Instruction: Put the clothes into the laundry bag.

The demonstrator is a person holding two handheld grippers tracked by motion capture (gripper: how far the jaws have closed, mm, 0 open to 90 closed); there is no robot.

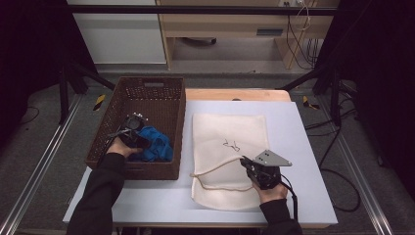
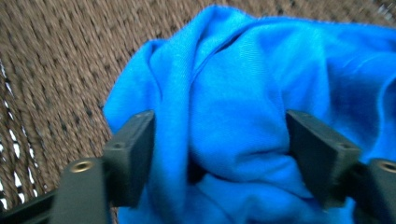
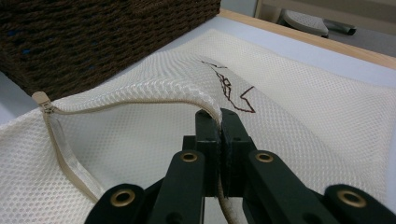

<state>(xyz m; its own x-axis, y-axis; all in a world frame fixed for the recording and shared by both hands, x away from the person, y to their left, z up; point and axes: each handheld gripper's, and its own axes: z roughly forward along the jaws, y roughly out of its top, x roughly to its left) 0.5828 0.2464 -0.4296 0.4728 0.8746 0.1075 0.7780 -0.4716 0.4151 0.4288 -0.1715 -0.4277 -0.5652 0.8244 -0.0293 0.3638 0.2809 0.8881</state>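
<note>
On the left, the left gripper (image 1: 133,131) is reaching down inside the brown basket (image 1: 169,171), its jaws standing wide around a fold of the blue cloth (image 2: 243,112) but not yet pinching it. On the right, the right gripper (image 1: 252,169) is pinching the upper lip of the white mesh bag (image 1: 230,129) firmly, lifting its zippered mouth open. I judge the bag is ready, while moving the cloth into it is not begun. The basket wall is standing between cloth and bag on the table (image 1: 303,147).
</note>
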